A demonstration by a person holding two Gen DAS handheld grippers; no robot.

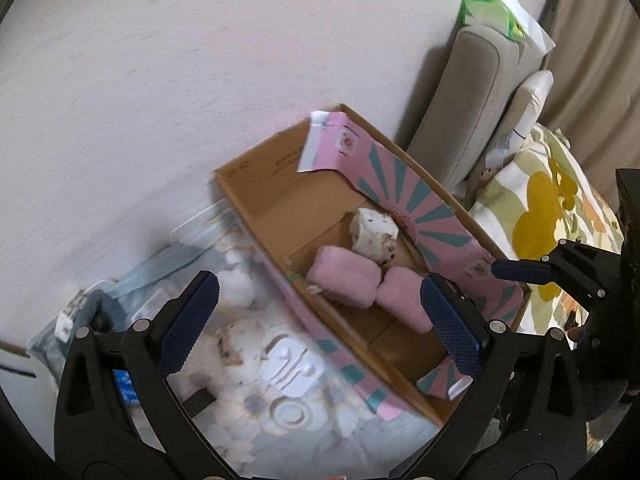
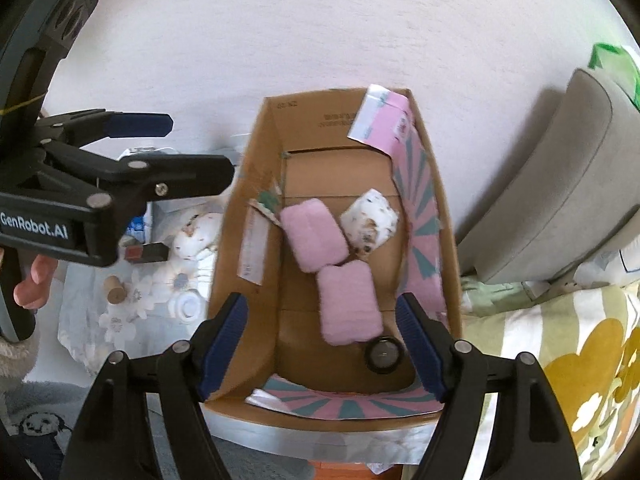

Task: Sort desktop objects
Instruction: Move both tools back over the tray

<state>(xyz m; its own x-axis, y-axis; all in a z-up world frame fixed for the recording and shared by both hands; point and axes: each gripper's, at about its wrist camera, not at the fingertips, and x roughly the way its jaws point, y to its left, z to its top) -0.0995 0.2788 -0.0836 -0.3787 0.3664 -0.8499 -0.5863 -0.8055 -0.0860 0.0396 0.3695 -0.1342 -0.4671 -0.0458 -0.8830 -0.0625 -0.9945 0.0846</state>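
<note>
Both sets of jaws are spread wide and carrying nothing. The right gripper (image 2: pixel 322 350) hangs over the near end of the cardboard box (image 2: pixel 256 184), low centre of its frame, with a small round black-rimmed thing (image 2: pixel 384 356), perhaps a lid or a compact, lying on the box floor just inside the right-hand finger. Up the frame from that, two pink fuzzy pouches (image 2: pixel 312 234) lie touching, and a white speckled bundle (image 2: pixel 370 220) sits against them near the pink-and-teal lining on the right wall. So the box is the collecting bin, and three or four things are in already. The left gripper (image 1: pixel 320 316), lower centre of its view, straddles the box's long edge, one finger over the floral mat (image 1: pixel 256 364) on the tabletop, the other over the box. Left on that mat: a white moulded plastic tray (image 1: pixel 290 368), a white round lid (image 2: pixel 188 306), a cork (image 2: pixel 114 289) and a small red-and-black block (image 2: pixel 146 253); other bits there are too blurred to name. I'd call this between placements: the next move looks like swinging one gripper out to the mat at the left, settling over a loose piece and closing squarely, the cork being liable to roll.
</note>
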